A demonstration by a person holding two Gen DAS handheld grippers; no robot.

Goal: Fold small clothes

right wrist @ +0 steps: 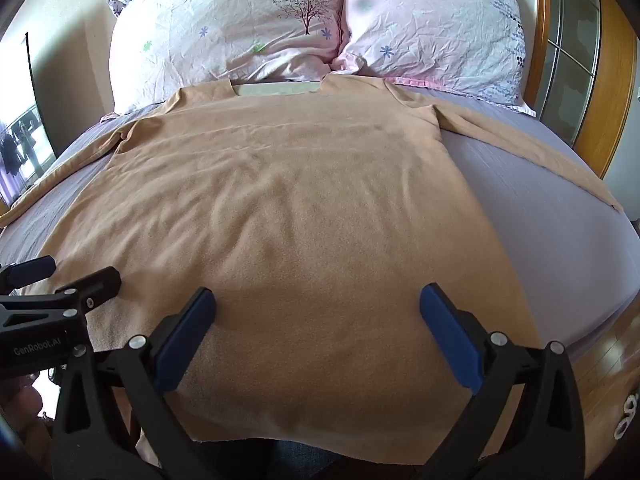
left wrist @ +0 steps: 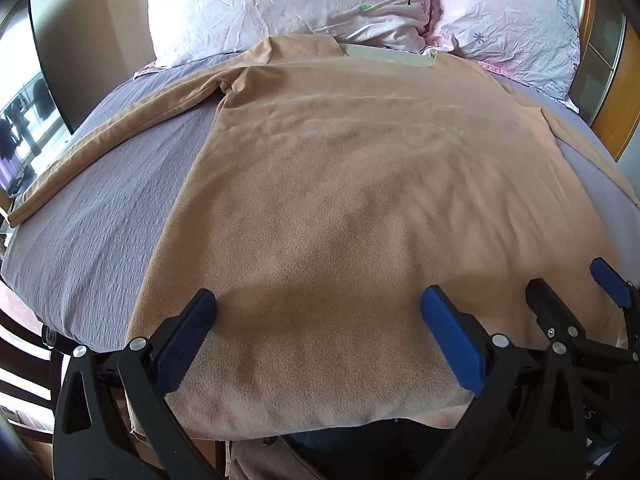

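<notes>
Left wrist view: the left gripper hangs over the near hem of a tan long-sleeved shirt. Its 2 blue-padded fingers stand wide apart and hold nothing; shirt cloth fills the gap between them. The shirt lies flat, collar away from the fingers, on a lilac bedsheet. 1 sleeve runs out to the left of the fingers across the sheet. Beyond the collar lie 2 pale pink floral pillows. To the right of the fingers, the right gripper shows above the same hem, its fingers also parted. A wooden bed frame edges the far right. At far left a window shows dark garments hanging outside.

Right wrist view: the right gripper is over the hem, fingers spread wide, gripping nothing, with shirt between them. The bedsheet is bare to the right of the fingers, with the other sleeve crossing it farther off. The pillows lie ahead past the collar. The left gripper enters left of the fingers, parted. A wooden frame with glass panels stands at right, with wood flooring below the bed edge.
</notes>
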